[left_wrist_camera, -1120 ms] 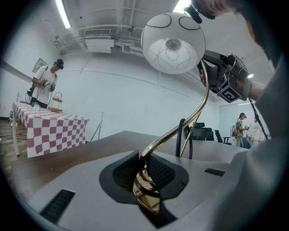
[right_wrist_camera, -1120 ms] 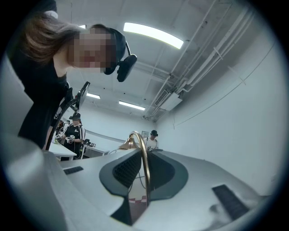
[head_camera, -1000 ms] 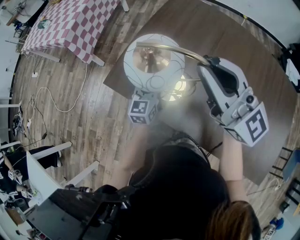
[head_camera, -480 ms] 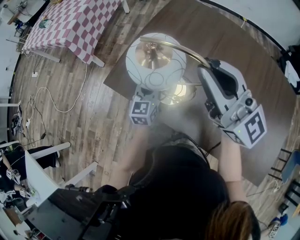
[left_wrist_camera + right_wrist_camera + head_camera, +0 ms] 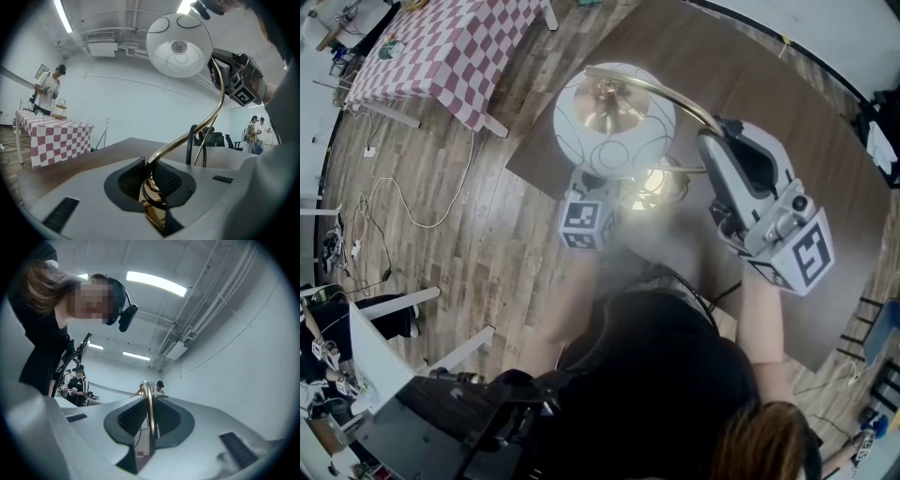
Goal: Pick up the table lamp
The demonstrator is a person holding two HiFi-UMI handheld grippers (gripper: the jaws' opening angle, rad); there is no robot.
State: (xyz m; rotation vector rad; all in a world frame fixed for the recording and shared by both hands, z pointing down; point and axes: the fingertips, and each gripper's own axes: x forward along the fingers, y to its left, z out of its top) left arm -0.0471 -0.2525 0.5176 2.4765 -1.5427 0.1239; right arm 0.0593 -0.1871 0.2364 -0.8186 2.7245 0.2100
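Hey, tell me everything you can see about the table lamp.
The table lamp has a round white globe shade with thin dark looping lines, a brass cap on top, and a slim shiny brass arm curving down from it. It is upright above the dark wooden table. The left gripper is clamped low on the arm, where the brass widens; the right gripper is clamped on the thin arm higher up. Whether its base touches the table cannot be seen.

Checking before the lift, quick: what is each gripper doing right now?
Left gripper: closed on the lamp, low down.
Right gripper: closed on the lamp, higher up.
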